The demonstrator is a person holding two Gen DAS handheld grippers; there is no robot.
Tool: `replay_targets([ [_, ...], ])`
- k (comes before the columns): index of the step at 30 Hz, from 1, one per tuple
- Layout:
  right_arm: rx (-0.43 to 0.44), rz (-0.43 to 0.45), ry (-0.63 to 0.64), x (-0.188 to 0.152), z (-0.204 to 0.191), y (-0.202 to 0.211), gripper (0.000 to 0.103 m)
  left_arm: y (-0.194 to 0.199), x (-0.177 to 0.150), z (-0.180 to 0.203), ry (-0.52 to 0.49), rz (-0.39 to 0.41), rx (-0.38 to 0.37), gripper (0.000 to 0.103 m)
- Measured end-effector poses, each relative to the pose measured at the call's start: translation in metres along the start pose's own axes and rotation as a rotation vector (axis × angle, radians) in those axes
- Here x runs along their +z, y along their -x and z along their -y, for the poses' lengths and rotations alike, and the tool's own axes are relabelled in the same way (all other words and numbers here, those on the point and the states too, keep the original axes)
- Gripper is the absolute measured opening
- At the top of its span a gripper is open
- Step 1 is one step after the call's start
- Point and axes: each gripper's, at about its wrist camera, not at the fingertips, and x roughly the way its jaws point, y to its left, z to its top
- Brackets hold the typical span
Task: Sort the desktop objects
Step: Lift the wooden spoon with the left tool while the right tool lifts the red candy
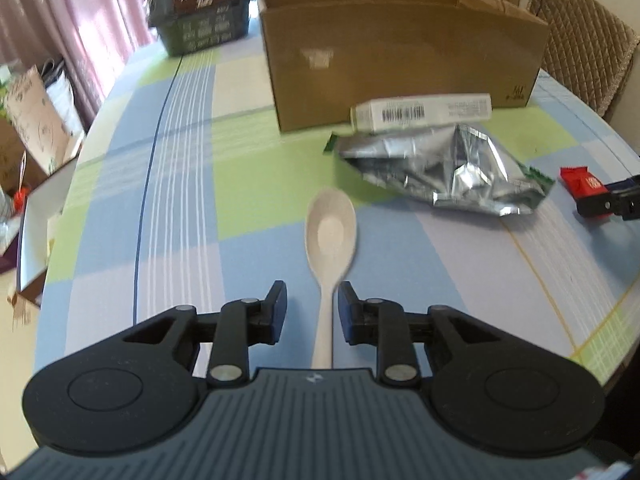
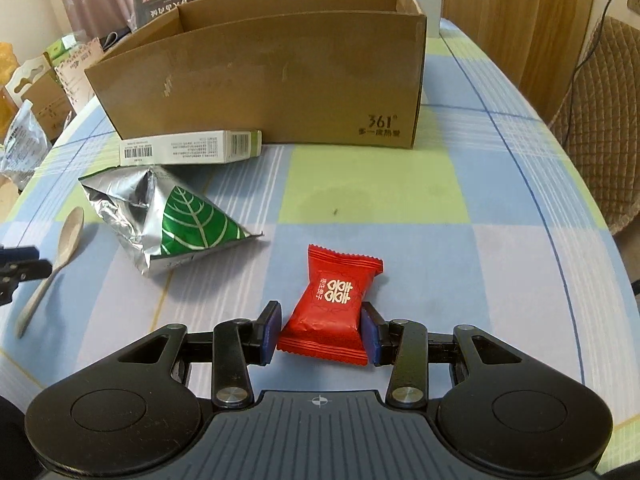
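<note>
A cream plastic spoon (image 1: 330, 240) lies on the checked tablecloth, its handle between the fingers of my left gripper (image 1: 312, 304), which is open with gaps on both sides. It also shows in the right wrist view (image 2: 60, 248). A red candy packet (image 2: 332, 304) lies between the fingers of my right gripper (image 2: 322, 330), which is open around it; the right pad looks close to touching, the left is apart. A silver and green foil bag (image 2: 172, 224) and a white carton (image 2: 188, 148) lie in front of an open cardboard box (image 2: 280, 92).
The cardboard box (image 1: 400, 60) stands at the back of the table. A dark box (image 1: 200, 12) sits at the far left. The foil bag (image 1: 444, 168) and white carton (image 1: 420, 112) lie right of the spoon. Chairs stand at the right; bags and boxes sit off the left edge.
</note>
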Motion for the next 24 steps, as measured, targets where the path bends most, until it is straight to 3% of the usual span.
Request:
replay_targets([
  [2, 0.0, 0.007, 0.007, 0.001, -0.001, -0.002, 0.039, -0.006, 0.005, 0.003, -0.022, 0.016, 0.003, 0.024],
  [6, 0.0, 0.009, 0.012, 0.002, -0.001, -0.008, 0.039, -0.017, 0.011, 0.008, -0.043, 0.03, -0.003, 0.038],
  [13, -0.001, 0.02, 0.024, 0.002, -0.001, -0.012, 0.039, -0.032, 0.017, 0.013, -0.079, 0.029, -0.003, 0.038],
  [21, -0.002, 0.031, 0.049, 0.001, -0.003, -0.012, 0.042, -0.033, 0.016, 0.008, -0.05, 0.037, -0.011, 0.038],
  [24, -0.003, 0.034, 0.047, 0.001, -0.002, -0.011, 0.048, -0.033, 0.016, 0.007, -0.038, 0.037, -0.026, 0.03],
])
